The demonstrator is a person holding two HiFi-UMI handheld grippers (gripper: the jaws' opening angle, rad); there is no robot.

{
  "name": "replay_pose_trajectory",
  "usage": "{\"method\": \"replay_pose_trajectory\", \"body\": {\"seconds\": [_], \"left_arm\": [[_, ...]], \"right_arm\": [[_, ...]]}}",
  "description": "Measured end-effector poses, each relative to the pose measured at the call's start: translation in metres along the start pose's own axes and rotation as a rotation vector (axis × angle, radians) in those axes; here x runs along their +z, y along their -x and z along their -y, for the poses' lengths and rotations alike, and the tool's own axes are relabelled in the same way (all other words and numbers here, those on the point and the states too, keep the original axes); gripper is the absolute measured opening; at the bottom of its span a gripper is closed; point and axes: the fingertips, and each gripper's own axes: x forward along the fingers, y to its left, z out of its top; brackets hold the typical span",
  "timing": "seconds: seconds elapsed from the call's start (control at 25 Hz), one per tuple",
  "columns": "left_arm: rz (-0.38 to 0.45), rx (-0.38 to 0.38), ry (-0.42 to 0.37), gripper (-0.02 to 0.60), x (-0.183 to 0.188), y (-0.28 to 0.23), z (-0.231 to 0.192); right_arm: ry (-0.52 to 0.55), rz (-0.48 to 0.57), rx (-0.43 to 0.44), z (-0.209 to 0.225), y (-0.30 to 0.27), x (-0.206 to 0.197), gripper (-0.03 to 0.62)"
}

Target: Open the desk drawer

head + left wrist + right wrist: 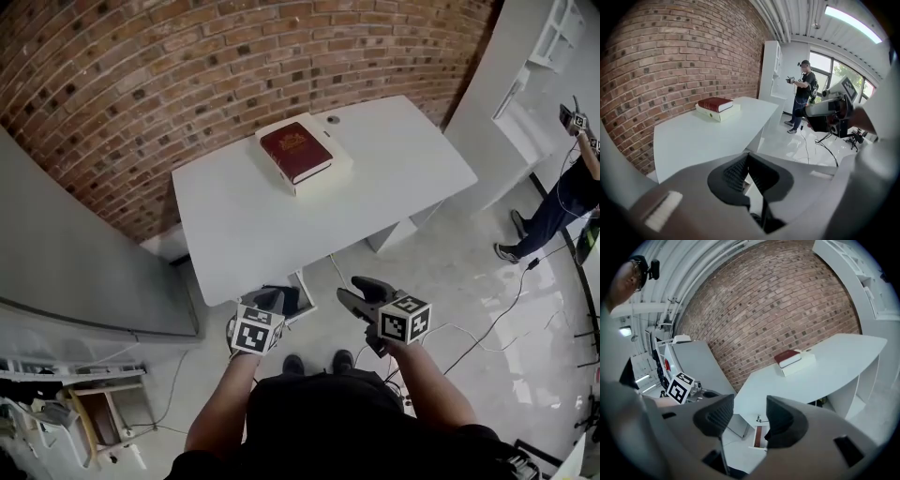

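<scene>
The white desk (244, 225) stands against the brick wall, with a dark red book (296, 150) lying on a white box. Under its near edge a white drawer (302, 292) stands pulled out, partly hidden behind my left gripper (268, 302). In the right gripper view the drawer (760, 436) shows a brown inside. My left gripper (747, 161) is shut with nothing between its jaws, held in the air in front of the desk edge. My right gripper (361, 295) hangs beside it; its jaws (750, 416) stand open and hold nothing.
A grey panel (66, 253) leans at the left. White shelving (553, 37) stands at the right, where a person (562, 202) stands with grippers. Cables (497, 319) run across the glossy floor. A cluttered cart (84, 412) sits at the lower left.
</scene>
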Motion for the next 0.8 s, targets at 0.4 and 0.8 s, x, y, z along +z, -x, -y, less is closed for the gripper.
{"method": "replay_pose_trajectory", "body": {"seconds": [0.4,0.8], "left_arm": [[0.292,0.040,-0.002,0.012,0.082,0.061,0.040],[0.492,0.100,0.039,0.012,0.119,0.115,0.053]], "right_arm": [[0.119,0.089,0.149,-0.013,0.048,0.050,0.088],[0.199,0.152,0.266,-0.039,0.066,0.080,0.024]]}}
